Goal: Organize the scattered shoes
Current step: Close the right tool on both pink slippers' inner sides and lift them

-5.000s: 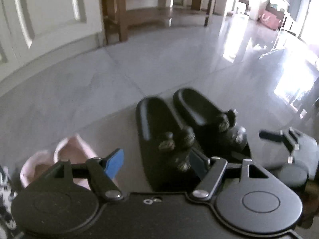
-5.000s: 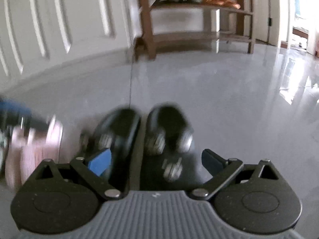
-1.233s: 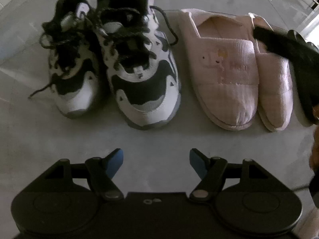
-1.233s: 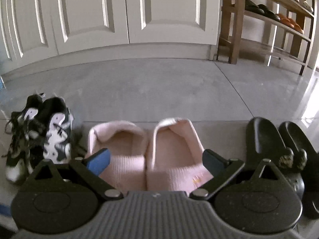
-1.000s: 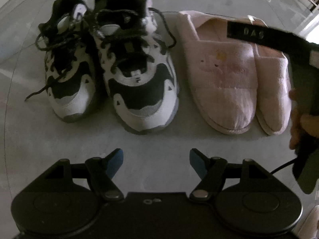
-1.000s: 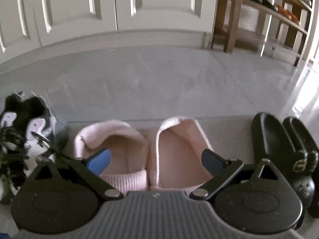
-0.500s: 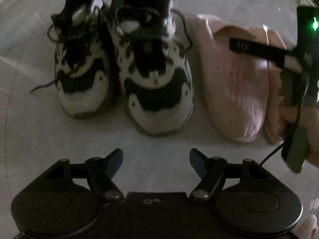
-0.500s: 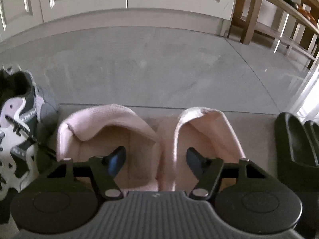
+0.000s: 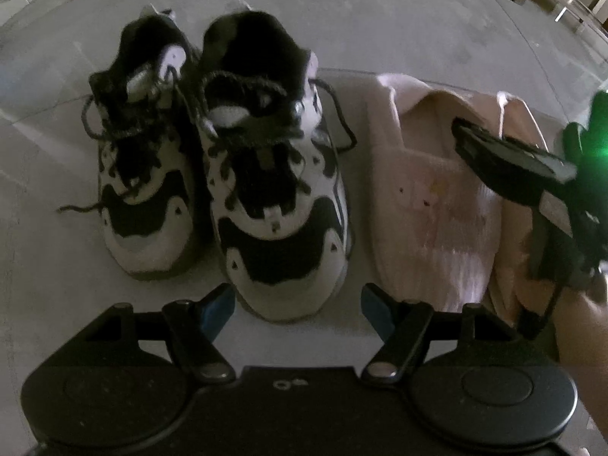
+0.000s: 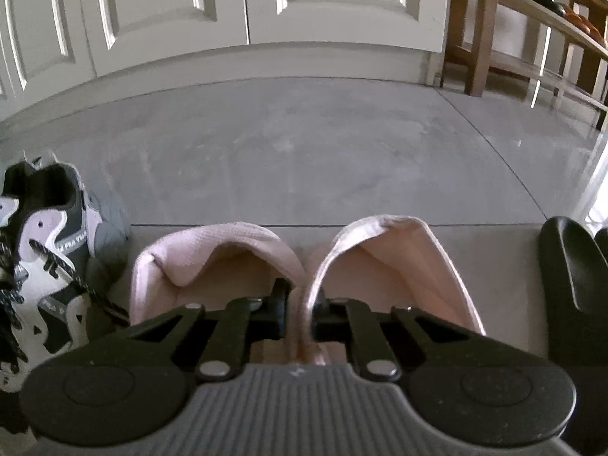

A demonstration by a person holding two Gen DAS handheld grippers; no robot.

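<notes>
Pink slippers (image 10: pixel 380 266) side by side, heels toward cabinet doors (image 10: pixel 228 19); right gripper (image 10: pixel 298 315) pinching both

The sneakers (image 9: pixel 228 174) are white with black wavy patches, black laces and a black lining, and in the right wrist view one of them shows also a pale lilac patch and a grey heel. The slippers (image 10: pixel 304 266) are pale pink with a fine woven texture outside and a more peach pink inside, and the sandal (image 10: pixel 570 266) beside them is plain glossy black. The floor (image 10: pixel 304 152) is grey with faint lighter streaks, the cabinet doors (image 10: pixel 228 7) are white, the shoe rack (image 10: pixel 478 38) is brown wood, and the left gripper (image 9: pixel 296 306) is black with blue pads (image 9: pixel 218 306).
</notes>
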